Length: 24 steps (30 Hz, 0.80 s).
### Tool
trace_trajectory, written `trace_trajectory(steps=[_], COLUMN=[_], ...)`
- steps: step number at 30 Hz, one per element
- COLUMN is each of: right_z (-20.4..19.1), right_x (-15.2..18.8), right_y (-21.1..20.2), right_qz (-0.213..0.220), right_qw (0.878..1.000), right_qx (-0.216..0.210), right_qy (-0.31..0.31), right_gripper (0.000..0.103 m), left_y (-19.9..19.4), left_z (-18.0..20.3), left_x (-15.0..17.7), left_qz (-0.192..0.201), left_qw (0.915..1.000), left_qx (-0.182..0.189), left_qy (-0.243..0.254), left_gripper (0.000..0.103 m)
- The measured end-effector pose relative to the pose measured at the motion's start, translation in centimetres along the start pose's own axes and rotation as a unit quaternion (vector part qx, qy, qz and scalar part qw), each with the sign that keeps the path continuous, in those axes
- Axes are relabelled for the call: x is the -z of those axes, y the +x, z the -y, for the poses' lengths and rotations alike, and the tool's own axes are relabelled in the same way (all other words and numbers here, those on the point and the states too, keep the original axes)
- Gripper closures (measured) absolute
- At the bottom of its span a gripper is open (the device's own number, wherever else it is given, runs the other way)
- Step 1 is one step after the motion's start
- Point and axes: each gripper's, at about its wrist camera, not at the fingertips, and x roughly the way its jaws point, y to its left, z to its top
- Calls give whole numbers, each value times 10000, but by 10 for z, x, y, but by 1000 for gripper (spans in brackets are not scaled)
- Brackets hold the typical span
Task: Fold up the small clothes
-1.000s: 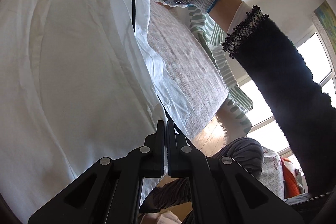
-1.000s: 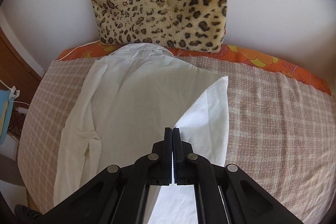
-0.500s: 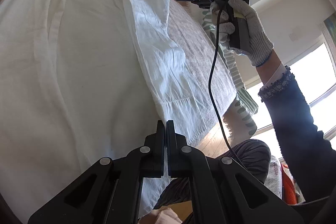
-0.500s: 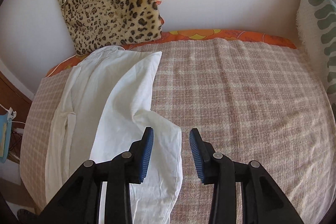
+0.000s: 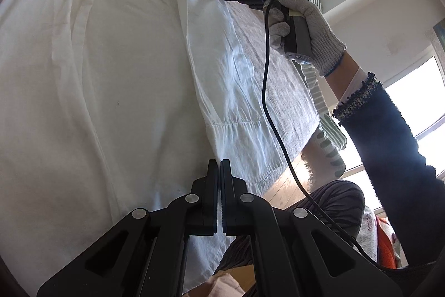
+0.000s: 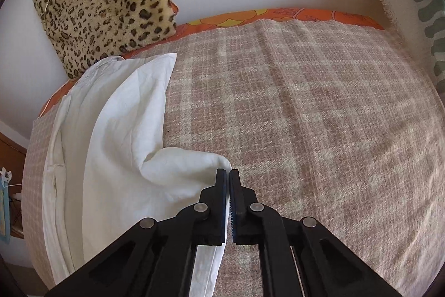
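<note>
At the right fingers' tips: a raised fold of the white shirt [image 6: 116,135], pinched or merely touched (I cannot tell which).

Right gripper [image 6: 228,180] shows fingers drawn together at the fold's peak; the shirt runs lengthwise from there toward the leopard cushion [image 6: 103,4], lying left of the fingers on the plaid bed cover [image 6: 306,116]. Left gripper [image 5: 219,171], fingers also together, seems clamped on the hem nearest the bed's edge, so the right gripper is nearer the loose sleeve.

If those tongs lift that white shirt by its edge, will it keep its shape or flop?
Likely flop: the white shirt already sags in soft folds beside the right tongs. Probably light, since the thin cloth wrinkles easily. It looks unlikely to slide much on the rough plaid blanket.
</note>
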Motion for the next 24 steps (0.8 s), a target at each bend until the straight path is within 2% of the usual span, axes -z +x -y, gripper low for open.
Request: trace_trajectory(steps=[1, 2, 3, 6, 8, 10, 16, 21, 24], right_z=[2, 4, 6, 4, 1, 0, -16, -30, -29], right_x=[2, 4, 8, 28, 51, 76, 156, 197, 202], right_y=[-4, -12, -21, -50, -64, -72, -83, -76, -81], right_qz=[-9, 26, 115, 135, -64, -256, -875, -1152, -1012], right_qw=[9999, 9996, 9993, 9984, 9976, 9973, 9901, 9869, 9886], right_qx=[-116, -250, -290, -540, -679, -630, -934, -564, -519], right_qy=[55, 134, 183, 20, -140, -271, -575, -975, -989], right_gripper=[91, 72, 68, 68, 67, 67, 67, 68, 68], left_y=[0, -1, -1, -2, -2, -3, -1, -2, -14], left_z=[1, 1, 1, -2, -5, -6, 3, 2, 9], left_x=[-1, -2, -2, -2, -2, -1, -1, 0, 5], left_qz=[-4, -4, -6, -21, -31, -16, 38, -18, 110], left_qw=[10000, 10000, 10000, 9999, 9998, 9998, 10000, 9999, 9980], left_qx=[9, 20, 37, 93, 128, 120, 21, -99, -533], left_qy=[7, 15, 11, -47, -130, -156, -5, -46, 336], left_gripper=[103, 103, 103, 103, 103, 103, 103, 102, 98])
